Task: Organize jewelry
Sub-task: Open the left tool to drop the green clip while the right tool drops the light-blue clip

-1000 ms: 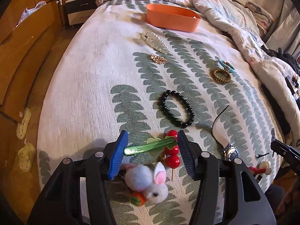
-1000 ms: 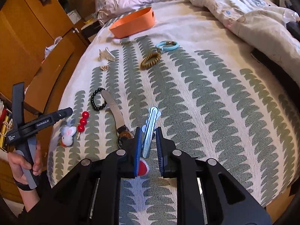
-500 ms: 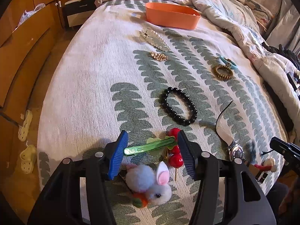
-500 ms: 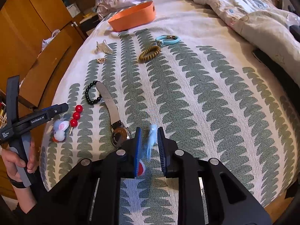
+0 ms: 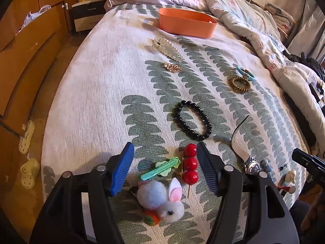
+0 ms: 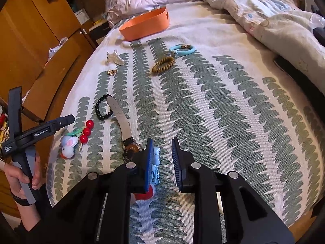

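Jewelry lies scattered on the bed. My left gripper (image 5: 165,167) is open above a green hair clip (image 5: 160,168), a red-bead pin (image 5: 190,167) and a white pompom bunny clip (image 5: 162,199). My right gripper (image 6: 163,161) is open; a light-blue hair clip (image 6: 155,162) lies by its left finger, beside a red-and-white clip (image 6: 145,194). A black bead bracelet (image 5: 193,122), a watch (image 6: 126,136), a gold coil tie (image 6: 163,65), a blue hair tie (image 6: 181,49), a gold chain (image 5: 172,67) and a pearl claw clip (image 5: 166,45) lie further out.
An orange bin (image 5: 185,22) stands at the far end of the bed. A rumpled duvet (image 6: 264,14) fills the right side. Wooden wardrobes (image 5: 24,46) and a nightstand (image 5: 87,17) stand left of the bed, with slippers (image 5: 28,170) on the floor.
My right gripper has opened and let go of the light-blue clip, which now lies on the bed. The green clip has slipped out from between my left gripper's pads, which opened wider.
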`<state>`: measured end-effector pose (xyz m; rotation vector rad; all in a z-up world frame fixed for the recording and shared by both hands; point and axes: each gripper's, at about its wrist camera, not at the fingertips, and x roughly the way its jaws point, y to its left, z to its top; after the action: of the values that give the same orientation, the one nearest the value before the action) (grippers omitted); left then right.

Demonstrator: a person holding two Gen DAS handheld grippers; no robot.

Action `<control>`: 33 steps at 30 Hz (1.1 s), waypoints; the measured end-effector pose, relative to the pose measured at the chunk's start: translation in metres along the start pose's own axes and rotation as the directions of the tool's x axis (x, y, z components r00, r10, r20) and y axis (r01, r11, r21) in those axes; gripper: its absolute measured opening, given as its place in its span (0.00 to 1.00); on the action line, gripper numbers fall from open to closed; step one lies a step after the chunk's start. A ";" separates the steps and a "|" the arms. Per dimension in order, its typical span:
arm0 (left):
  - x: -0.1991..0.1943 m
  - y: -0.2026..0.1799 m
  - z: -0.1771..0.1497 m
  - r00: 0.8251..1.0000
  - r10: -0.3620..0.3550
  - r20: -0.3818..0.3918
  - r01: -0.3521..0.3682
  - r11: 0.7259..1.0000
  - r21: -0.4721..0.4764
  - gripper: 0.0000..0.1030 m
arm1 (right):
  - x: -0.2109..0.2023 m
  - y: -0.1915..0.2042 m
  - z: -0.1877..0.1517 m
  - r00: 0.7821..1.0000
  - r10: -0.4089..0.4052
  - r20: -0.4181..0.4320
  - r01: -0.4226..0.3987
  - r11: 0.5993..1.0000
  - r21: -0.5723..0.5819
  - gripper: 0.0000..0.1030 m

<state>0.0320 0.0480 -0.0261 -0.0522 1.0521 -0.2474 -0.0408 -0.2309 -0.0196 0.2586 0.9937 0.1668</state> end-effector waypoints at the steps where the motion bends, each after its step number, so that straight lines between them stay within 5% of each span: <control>1: 0.000 0.000 0.000 1.000 0.001 -0.001 -0.001 1.000 0.001 0.62 | 0.000 0.000 0.000 1.000 0.003 0.003 -0.003 1.000 0.000 0.23; 20: -0.008 -0.008 -0.001 0.988 0.142 0.063 -0.145 0.988 0.043 0.65 | -0.001 0.004 0.001 0.996 -0.089 0.020 0.090 0.996 -0.029 0.28; 33: -0.008 -0.014 -0.002 0.985 0.155 0.075 -0.159 0.986 0.048 0.65 | -0.016 0.011 0.001 0.982 -0.163 0.099 0.170 0.983 -0.066 0.38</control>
<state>0.0243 0.0366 -0.0178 0.0700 0.9725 -0.1298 -0.0490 -0.2247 -0.0026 0.1132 0.9094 0.0384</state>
